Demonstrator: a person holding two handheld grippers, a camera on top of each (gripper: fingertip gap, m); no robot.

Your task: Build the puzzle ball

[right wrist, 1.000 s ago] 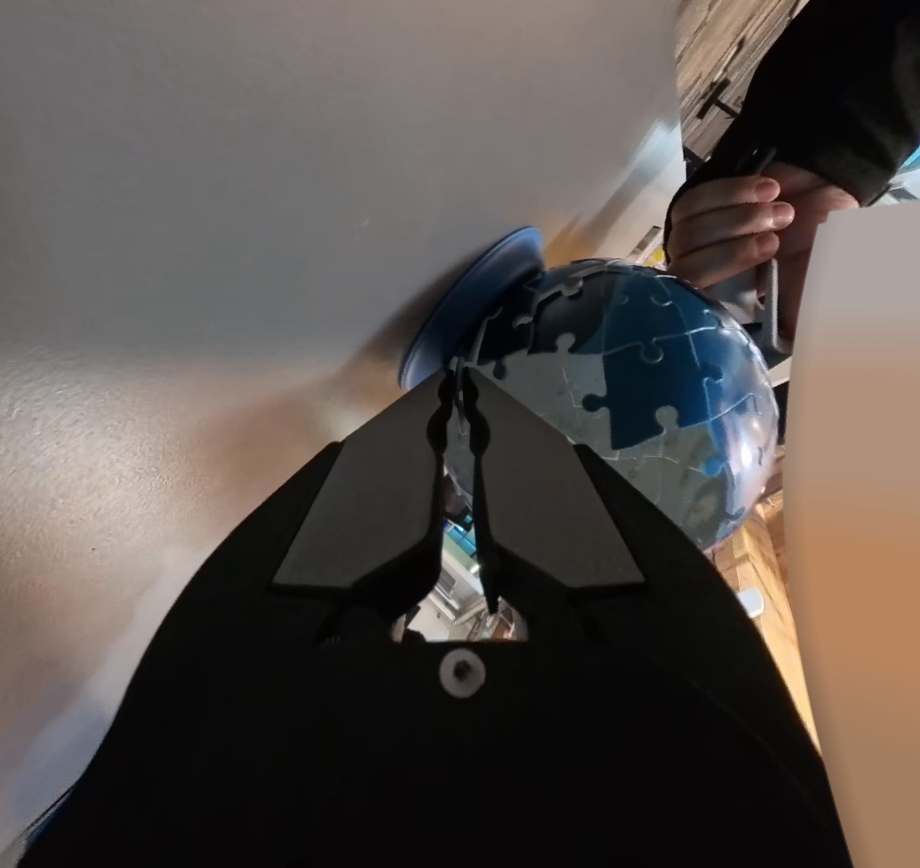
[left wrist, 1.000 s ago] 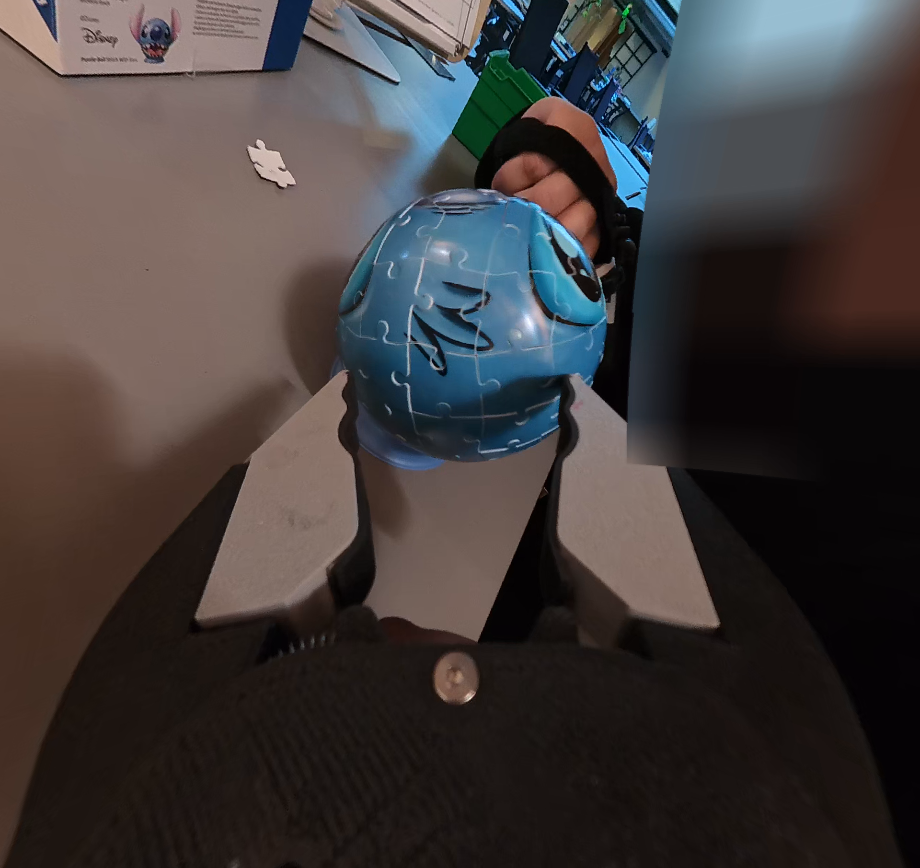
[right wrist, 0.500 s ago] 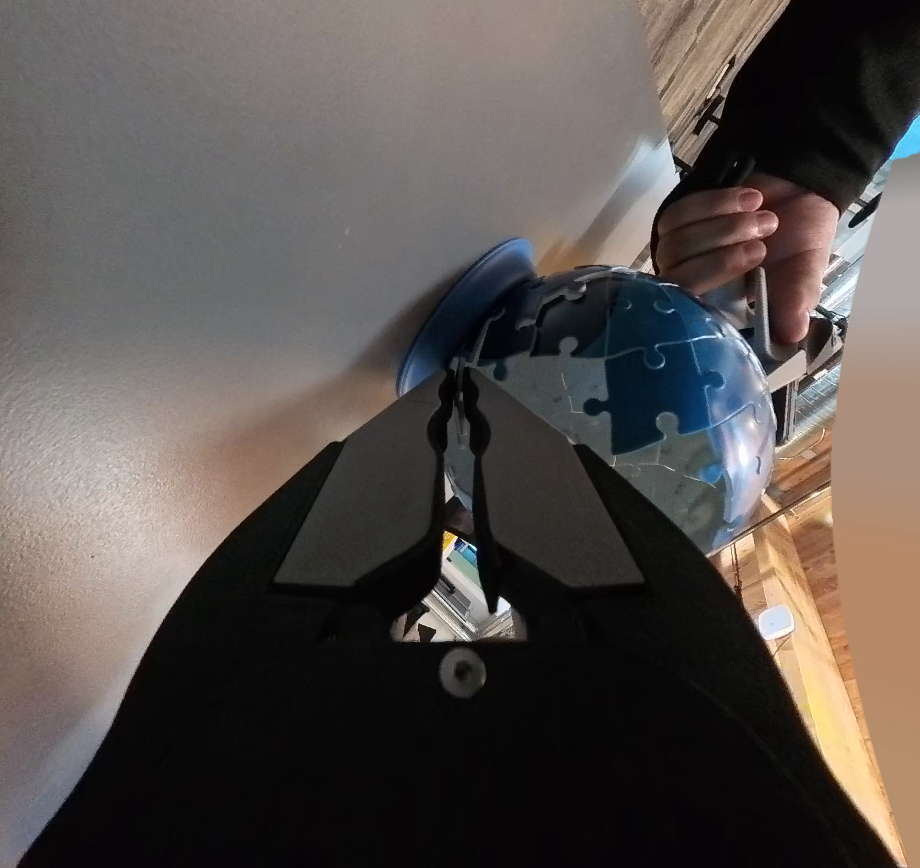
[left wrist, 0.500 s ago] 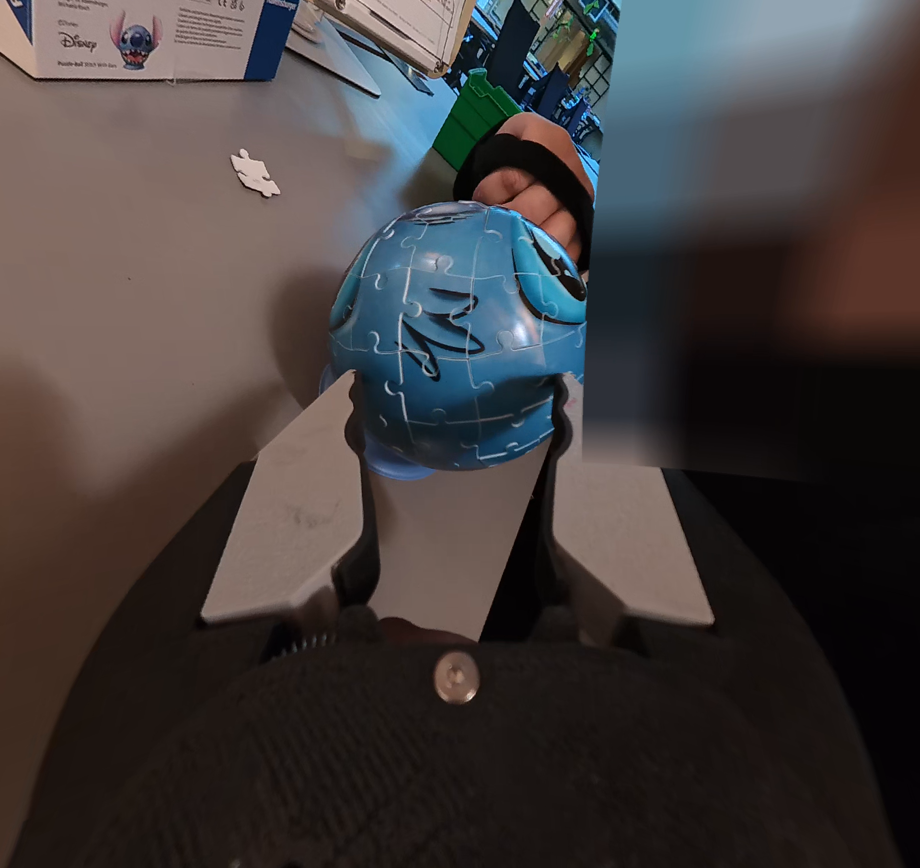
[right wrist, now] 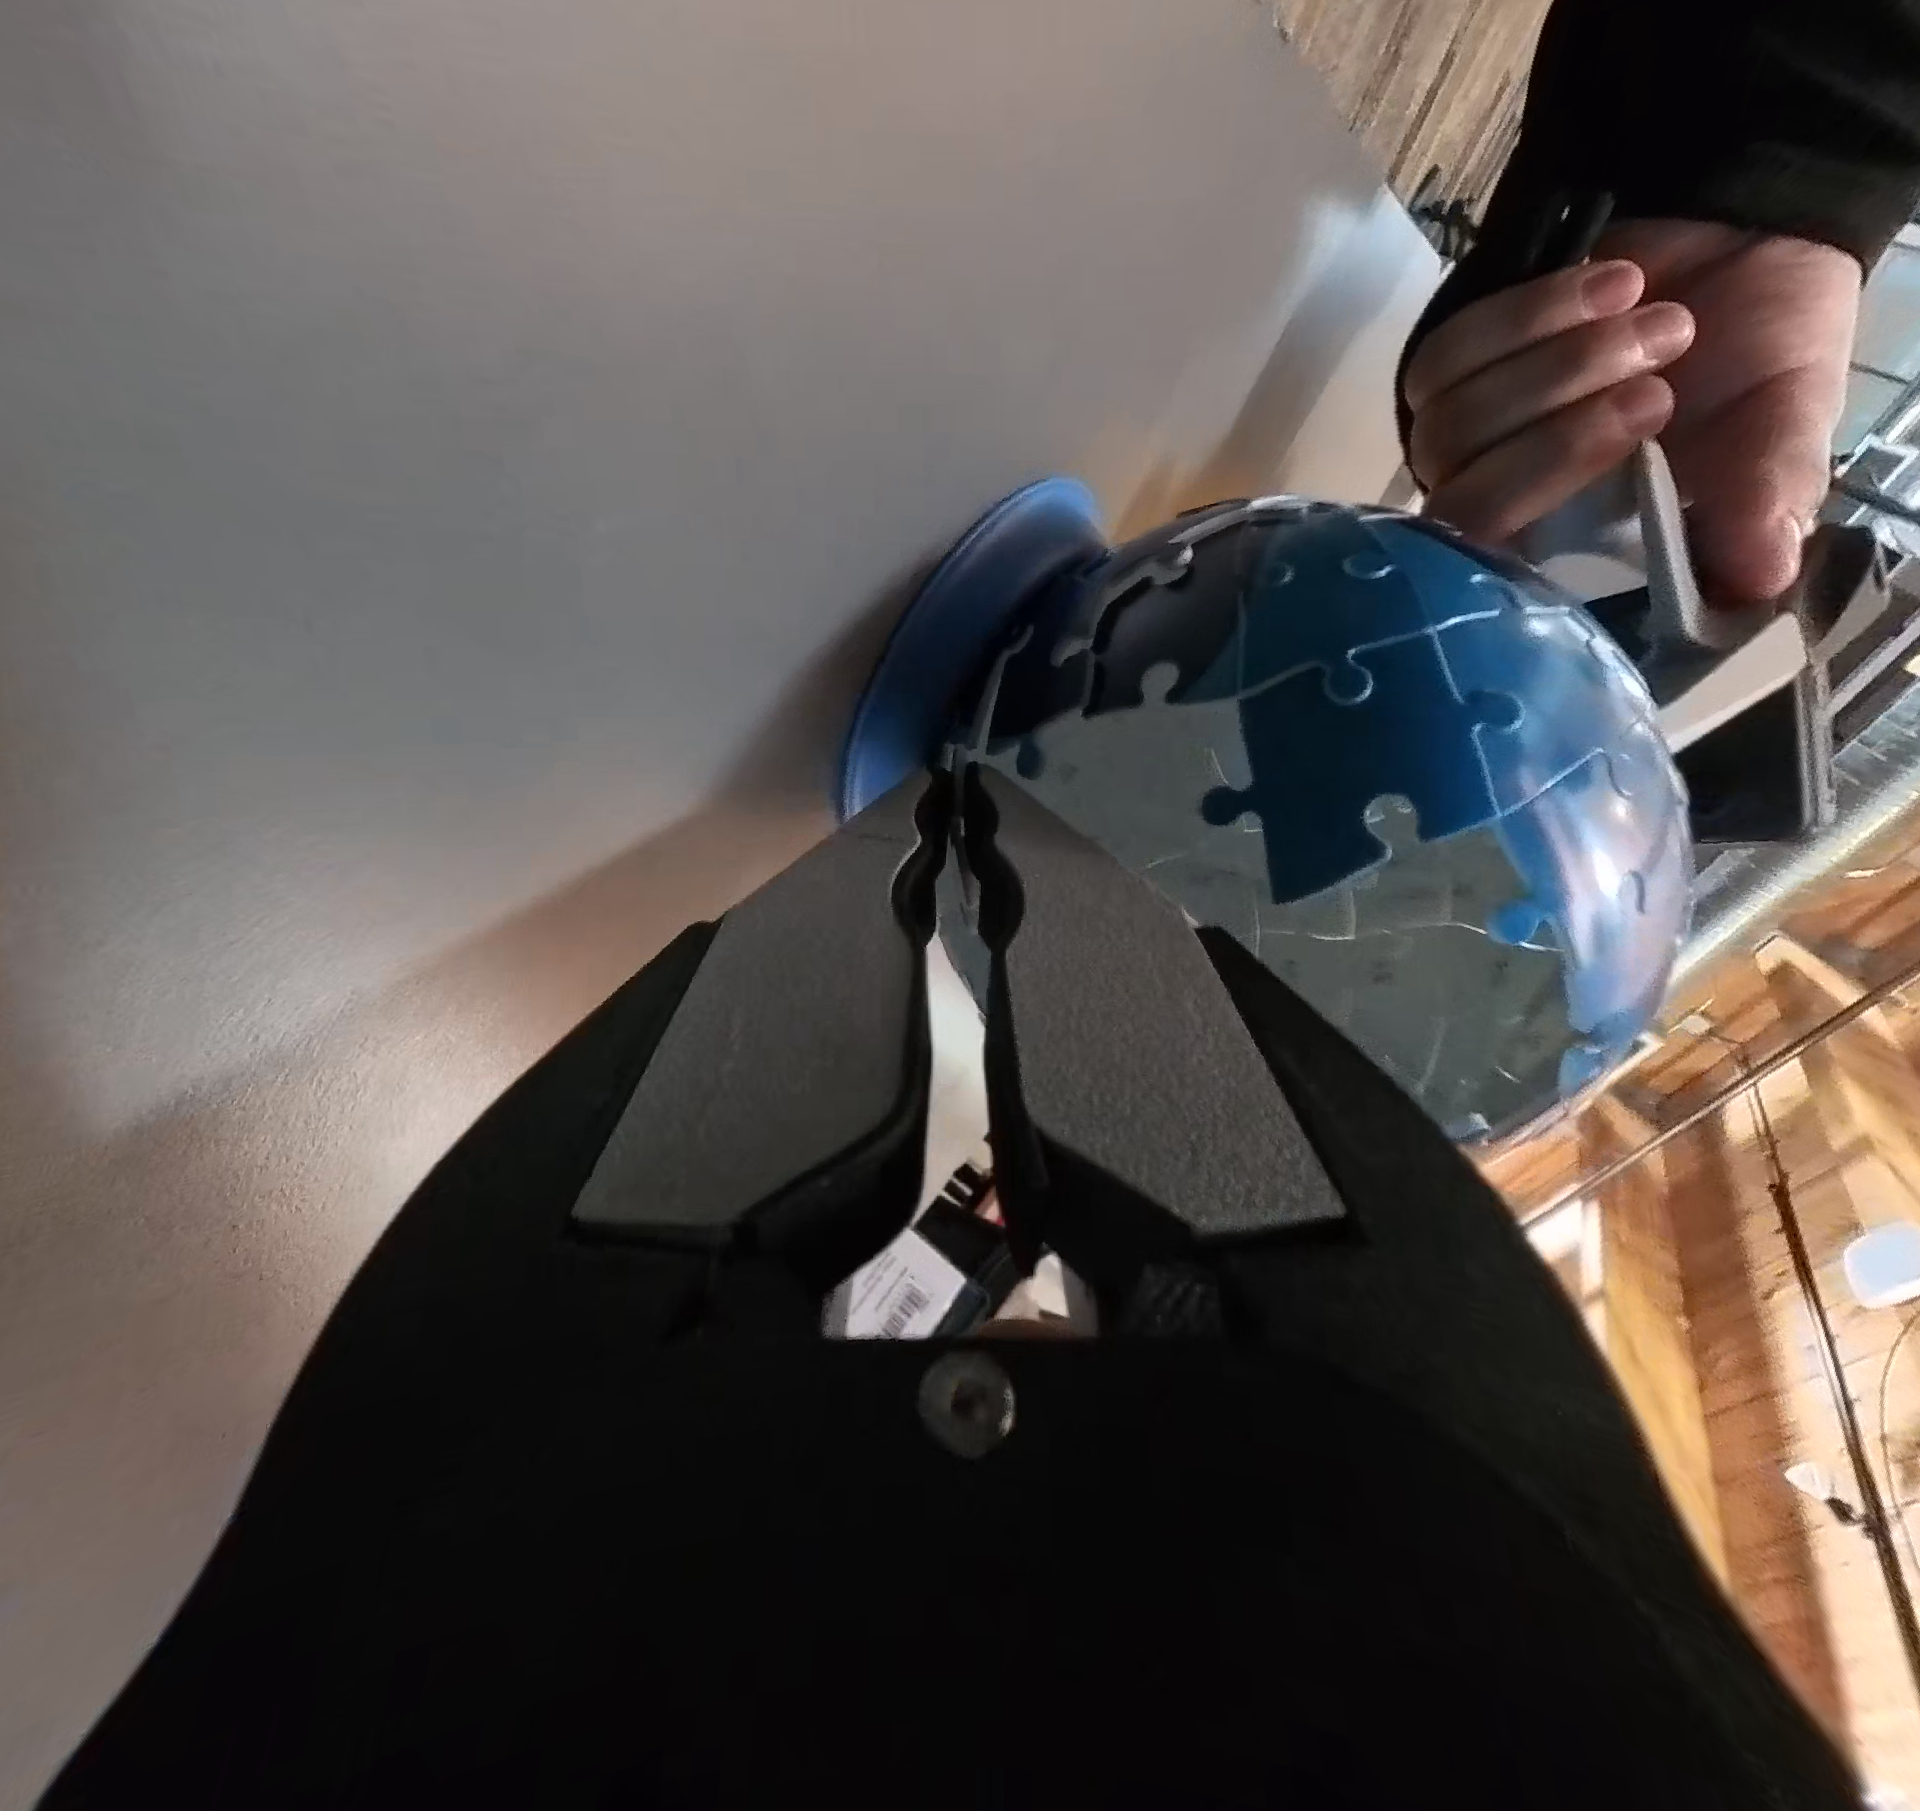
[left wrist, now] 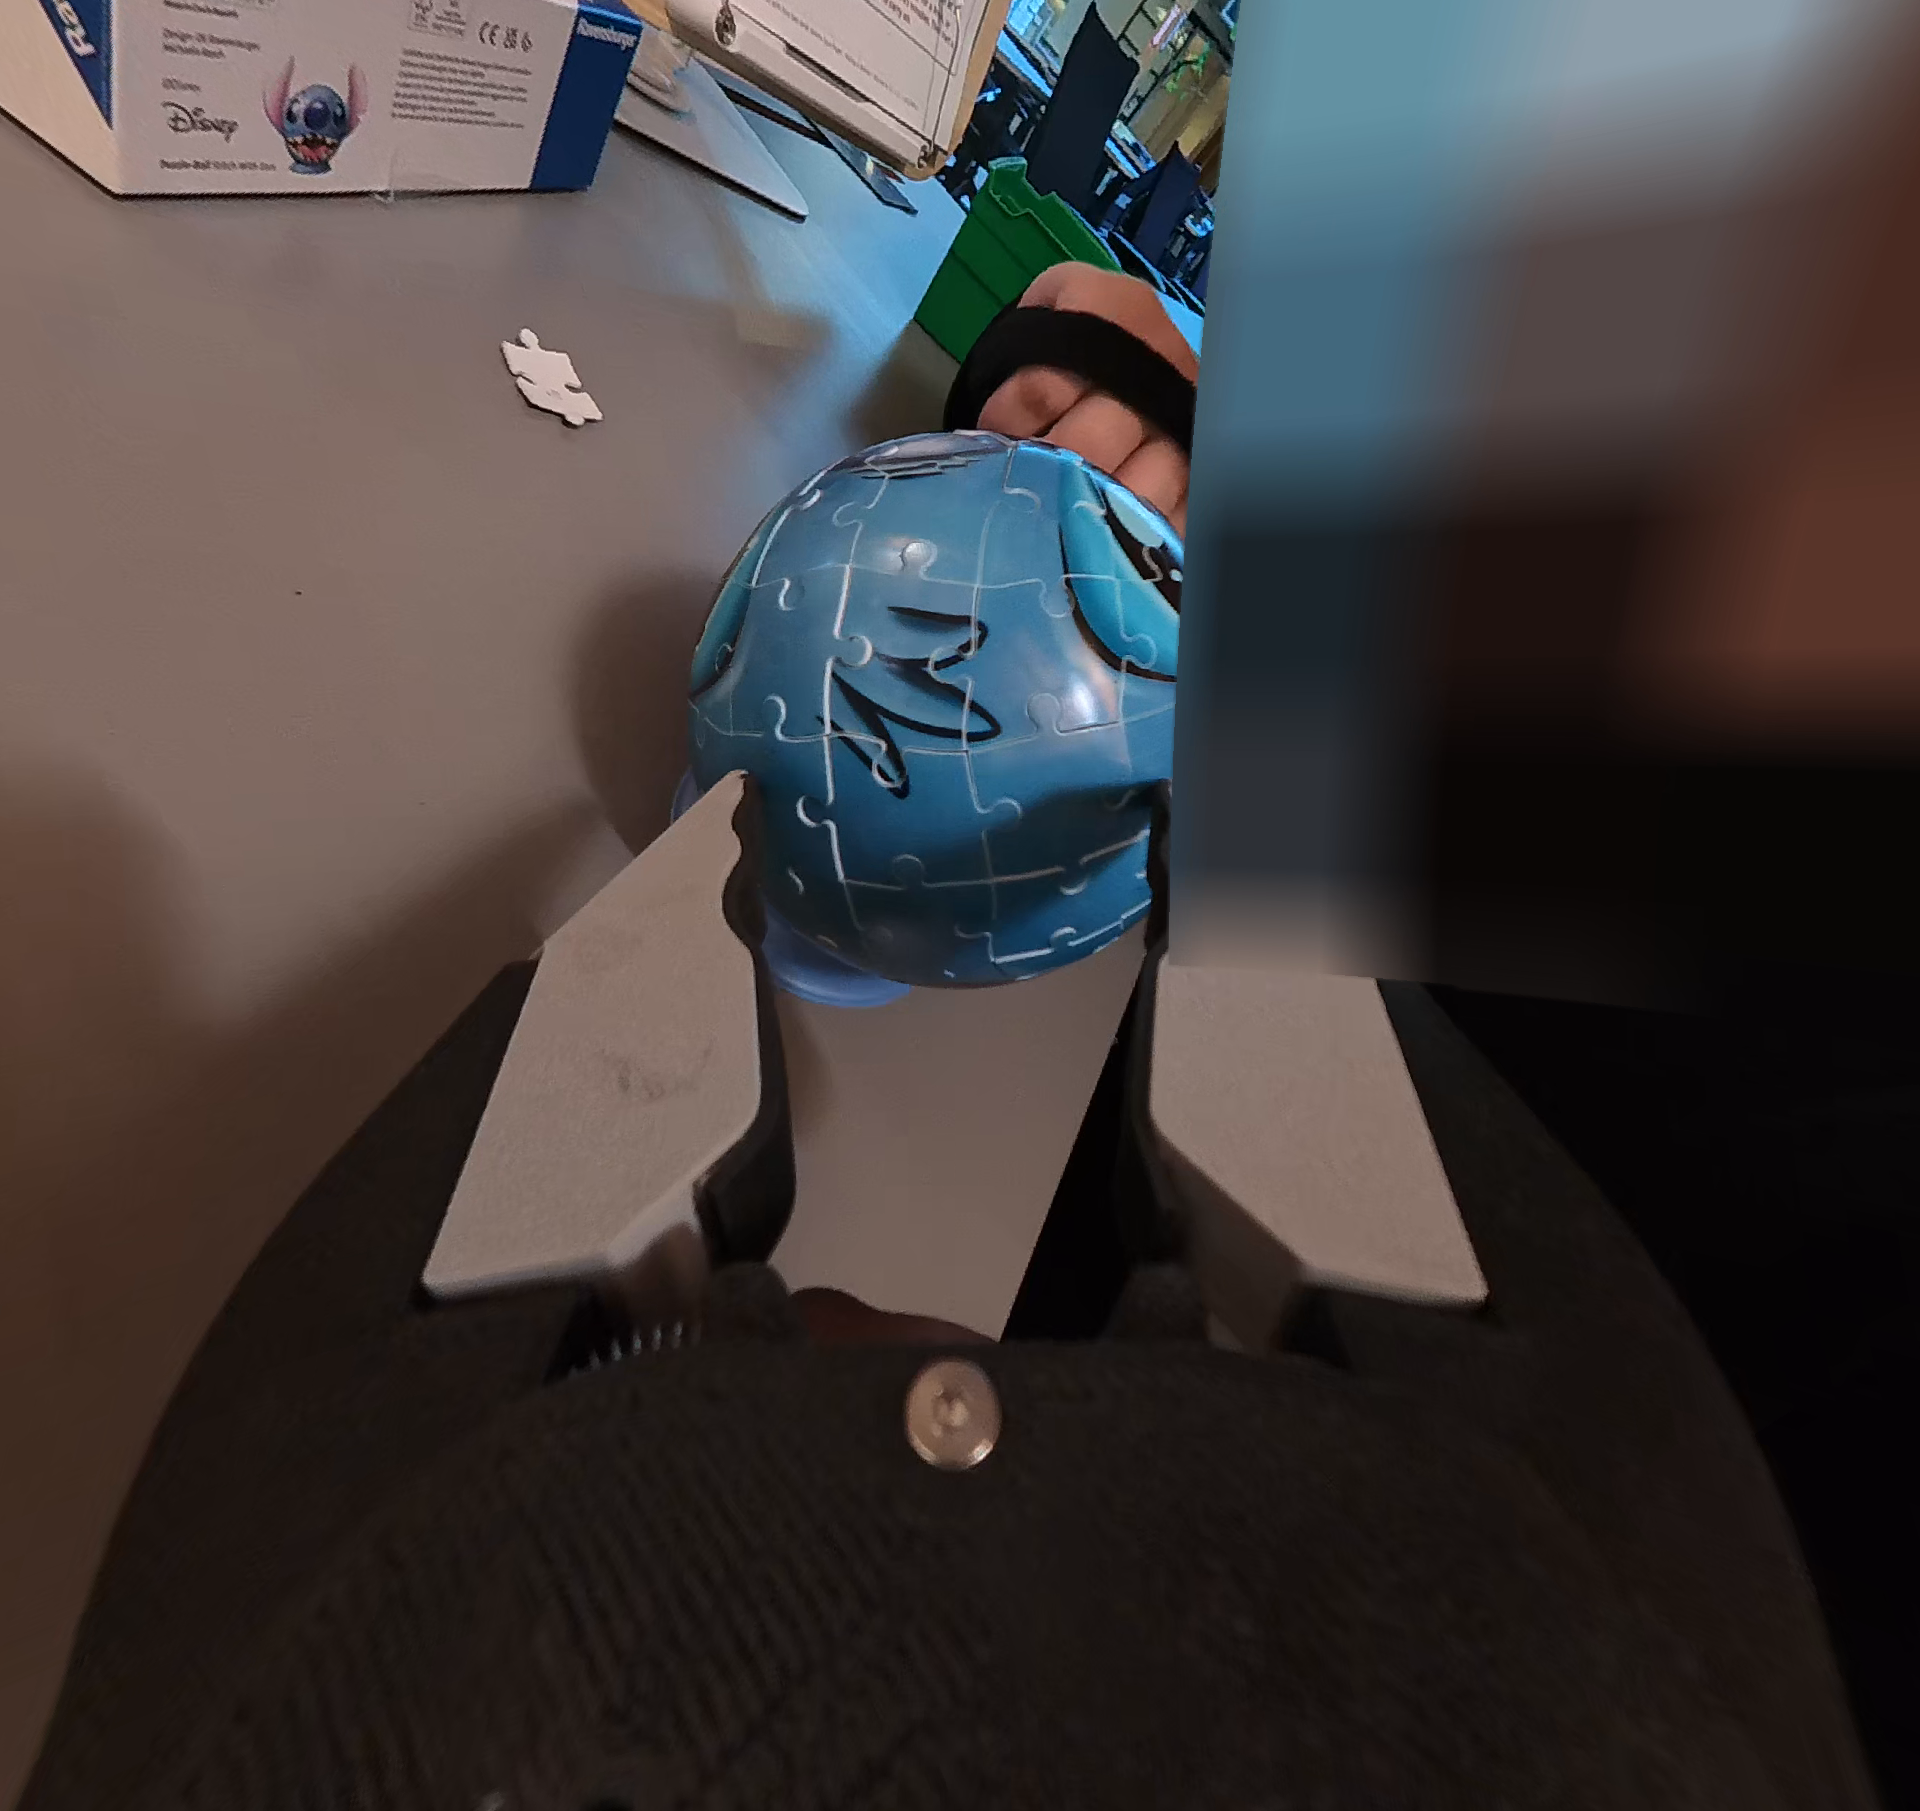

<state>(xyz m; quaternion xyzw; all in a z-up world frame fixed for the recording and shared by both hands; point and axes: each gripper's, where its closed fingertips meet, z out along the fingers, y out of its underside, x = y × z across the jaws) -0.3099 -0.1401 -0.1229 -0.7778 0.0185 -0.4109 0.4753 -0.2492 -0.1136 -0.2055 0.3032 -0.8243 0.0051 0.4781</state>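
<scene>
**Ball clamped, last gap low on the far side**

Your left gripper (left wrist: 945,816) is spread wide and clamps the puzzle ball (left wrist: 935,722) across its lower half, one finger on each side. The ball sits mid-frame on its blue stand (right wrist: 966,639), stand on the desk (left wrist: 312,670).

Your right gripper (right wrist: 958,795) is pressed nearly together, pinching a thin edge right at the ball's lower shell, next to the stand. Looks like a puzzle piece going in, but I can't confirm what's between the fingers.

Risks:
- Push the piece in hard and the shell may buckle or neighbouring pieces pop; the seams near the stand already look uneven.
- Left grip sits low on a curved surface. Squeeze more and the ball could squirt out upward.
- Levering with the right gripper could tip the ball off its stand.

Room:
- The desk edge runs just right of the ball in the left view; little margin that way.
- Open desk to the left and behind. A loose white piece (left wrist: 551,379) lies upper left, well apart; the box (left wrist: 312,68) sits beyond it in the top-left corner.
</scene>
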